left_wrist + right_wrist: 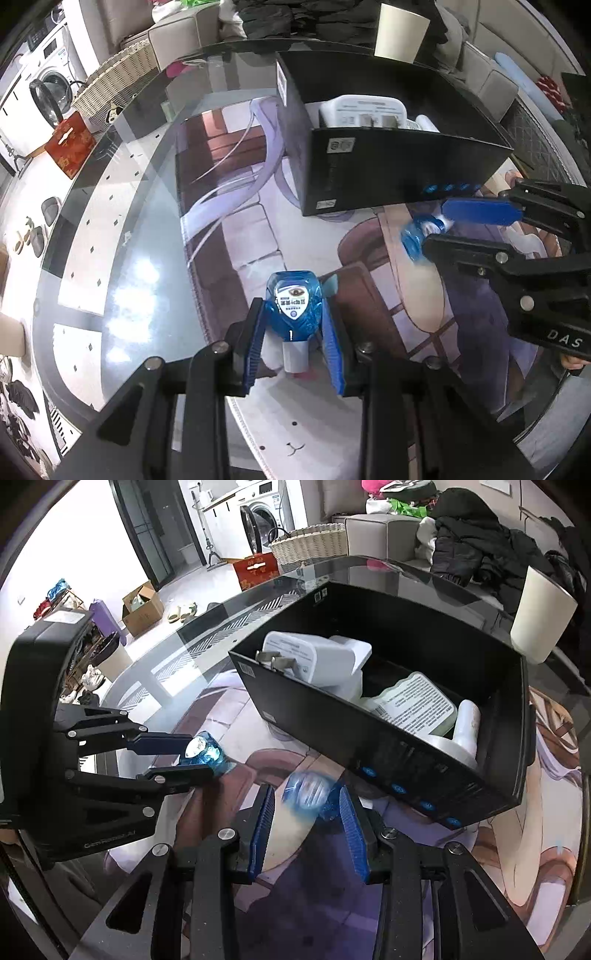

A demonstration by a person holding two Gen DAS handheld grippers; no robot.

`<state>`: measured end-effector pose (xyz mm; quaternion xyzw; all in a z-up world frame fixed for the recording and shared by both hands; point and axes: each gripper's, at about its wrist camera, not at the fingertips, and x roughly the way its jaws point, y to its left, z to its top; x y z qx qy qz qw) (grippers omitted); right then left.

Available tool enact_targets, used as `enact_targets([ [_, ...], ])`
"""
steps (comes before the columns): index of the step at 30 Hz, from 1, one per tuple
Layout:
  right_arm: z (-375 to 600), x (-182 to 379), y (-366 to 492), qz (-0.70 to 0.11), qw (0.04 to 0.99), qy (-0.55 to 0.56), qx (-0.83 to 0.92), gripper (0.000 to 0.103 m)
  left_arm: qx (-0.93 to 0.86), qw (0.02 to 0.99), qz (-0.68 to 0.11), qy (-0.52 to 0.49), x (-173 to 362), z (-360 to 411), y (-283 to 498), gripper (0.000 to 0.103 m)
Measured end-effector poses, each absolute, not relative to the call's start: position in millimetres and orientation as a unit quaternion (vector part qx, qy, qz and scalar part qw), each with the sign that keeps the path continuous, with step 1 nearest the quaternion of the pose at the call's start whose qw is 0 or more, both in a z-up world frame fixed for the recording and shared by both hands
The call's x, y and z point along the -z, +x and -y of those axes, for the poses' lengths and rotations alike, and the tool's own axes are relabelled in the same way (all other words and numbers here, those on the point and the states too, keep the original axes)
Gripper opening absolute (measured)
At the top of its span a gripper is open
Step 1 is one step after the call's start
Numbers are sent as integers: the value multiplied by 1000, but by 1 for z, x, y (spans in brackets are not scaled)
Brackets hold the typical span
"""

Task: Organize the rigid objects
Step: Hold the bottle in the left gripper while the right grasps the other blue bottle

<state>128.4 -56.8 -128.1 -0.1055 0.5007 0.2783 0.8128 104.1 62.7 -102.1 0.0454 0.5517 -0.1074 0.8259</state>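
Left gripper [293, 325]: clamped on blue bottle [293, 308], cap toward wrist.
Right gripper [308, 823]: pads closed around second blue bottle [308, 794], blurred.
Black box [491, 775]: just ahead of right fingertips, holding white charger [310, 657].

Two wrist fisheyes, low and close over a glass table [110, 236], each looking out along its own fingers.

The left view faces across the table toward the black box [388, 166], near enough to fill its upper right, and catches the right gripper [436, 232] at its right edge. The right view faces the same black box [369, 738] from its near corner, looking down into it, with the left gripper [199, 757] at its left. Both share the box, the printed mat [240, 221] and both grippers.
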Motion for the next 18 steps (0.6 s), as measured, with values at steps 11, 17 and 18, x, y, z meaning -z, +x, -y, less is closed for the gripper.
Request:
enact_targets([
  [11,48,143,124,-510,801,-134,-282,47,105,827,-550,52,102,-58,102,29],
  [17,55,141,121,-517,803,-146,-258,37,115,824,-552,57,102,-46,101,29],
  [18,60,141,120,-518,804,-143,-255,37,117,823,-552,60,102,-42,101,29],
])
